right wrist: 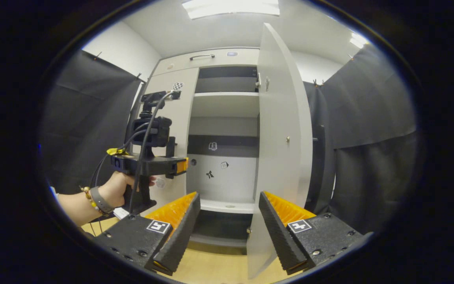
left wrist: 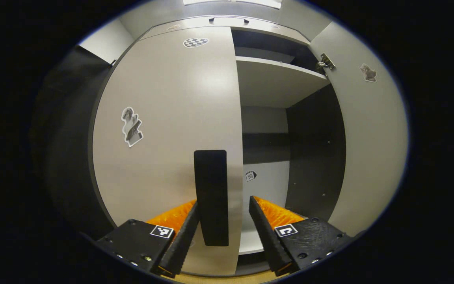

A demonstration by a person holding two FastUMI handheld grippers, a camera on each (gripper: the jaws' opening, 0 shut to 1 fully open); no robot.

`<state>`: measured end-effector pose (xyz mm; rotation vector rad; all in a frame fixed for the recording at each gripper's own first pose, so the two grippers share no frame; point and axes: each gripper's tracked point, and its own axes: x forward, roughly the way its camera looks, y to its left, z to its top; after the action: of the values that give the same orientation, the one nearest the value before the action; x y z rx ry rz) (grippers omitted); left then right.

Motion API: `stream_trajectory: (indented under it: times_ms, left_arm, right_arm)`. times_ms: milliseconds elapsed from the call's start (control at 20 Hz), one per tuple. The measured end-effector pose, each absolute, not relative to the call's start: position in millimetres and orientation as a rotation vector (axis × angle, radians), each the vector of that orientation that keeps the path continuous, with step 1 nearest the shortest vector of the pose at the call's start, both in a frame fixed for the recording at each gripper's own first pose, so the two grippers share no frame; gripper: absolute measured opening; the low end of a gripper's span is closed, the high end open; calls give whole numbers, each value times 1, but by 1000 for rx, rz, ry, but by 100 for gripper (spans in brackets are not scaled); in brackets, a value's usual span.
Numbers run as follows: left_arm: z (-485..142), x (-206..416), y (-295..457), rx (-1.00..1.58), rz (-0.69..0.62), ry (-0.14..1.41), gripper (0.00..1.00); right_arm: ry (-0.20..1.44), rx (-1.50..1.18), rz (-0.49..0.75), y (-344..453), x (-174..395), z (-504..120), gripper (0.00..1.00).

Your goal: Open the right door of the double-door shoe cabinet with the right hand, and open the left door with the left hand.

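In the left gripper view the left gripper (left wrist: 224, 221) is nearest, its fingers spread apart with the dark handle (left wrist: 211, 197) of the left door (left wrist: 172, 130) standing between them, near the door's free edge. I cannot tell whether either finger touches the handle; they do not look clamped on it. The placement suits a grab and pull, since that door lies flush and closed. Beyond its edge the cabinet's right half gapes, a shelf (left wrist: 274, 79) across it and the right door (left wrist: 369, 150) swung wide on its hinge (left wrist: 324, 62).

In the right gripper view the right gripper (right wrist: 229, 221) hangs back with fingers apart and nothing between them, apparently finished with its half. Just past it stands the open right door (right wrist: 282, 138), edge-on. To its left a hand (right wrist: 120, 189) holds the left gripper (right wrist: 172, 163) up to the closed left door (right wrist: 172, 130). Farther in are shelves (right wrist: 227, 96).
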<state>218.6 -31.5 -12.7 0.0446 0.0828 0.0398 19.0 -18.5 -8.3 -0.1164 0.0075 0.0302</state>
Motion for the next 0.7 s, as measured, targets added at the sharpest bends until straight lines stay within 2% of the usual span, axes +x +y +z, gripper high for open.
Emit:
stream_trajectory:
  times_ms: [50,150,200,250,300,350,450,550,700]
  left_arm:
    - [-12,223,-31,36,38,81,64]
    - [-13,222,-24,1,46,81,60]
    - [-13,223,-25,-21,36,81,41]
    - [-12,222,-25,-7,35,84,30]
    - [-11,223,-23,20,43,86,28]
    - [-13,219,-23,45,46,86,19]
    - [-12,222,-23,48,52,74,12]
    - [-12,224,-23,38,52,71,6]
    - [-12,223,-23,45,53,70,6]
  right_arm:
    - [9,-119,30,-19,19,-8,93]
    - [18,-121,29,-21,19,-11,94]
    - [20,-119,33,-21,18,-12,93]
    - [18,-116,36,-21,18,-12,93]
    - [18,-116,37,-21,19,-11,93]
    - [19,-118,36,-22,19,-11,91]
    - [15,-120,35,-21,18,-10,94]
    - [15,-122,34,-23,18,-10,91]
    - [18,-125,30,-24,18,-11,91]
